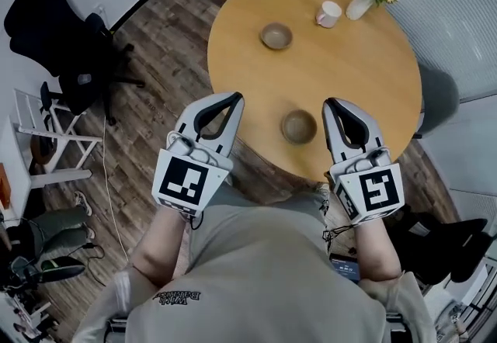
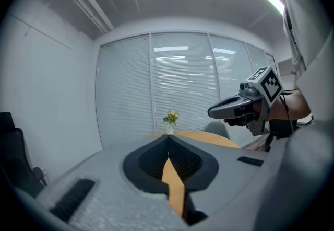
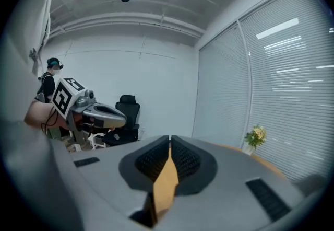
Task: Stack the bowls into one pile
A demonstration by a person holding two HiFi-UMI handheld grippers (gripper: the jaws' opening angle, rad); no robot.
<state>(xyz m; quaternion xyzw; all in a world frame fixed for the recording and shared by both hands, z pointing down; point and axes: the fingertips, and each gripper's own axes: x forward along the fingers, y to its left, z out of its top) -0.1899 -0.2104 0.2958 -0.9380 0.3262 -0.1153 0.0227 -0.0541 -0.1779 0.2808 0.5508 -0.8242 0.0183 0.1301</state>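
Not yet started, we hold left tongs and right tongs closed and empty, flanking the near bowl by the near edge of the surface; next we must open one to lift it toward the far bowl

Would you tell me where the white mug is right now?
In the head view, the white mug sits far right on the table, between the far bowl and the flower vase.

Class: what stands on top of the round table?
A near bowl, a far bowl, a mug and a flower vase. The right gripper covers part of the table's near edge.
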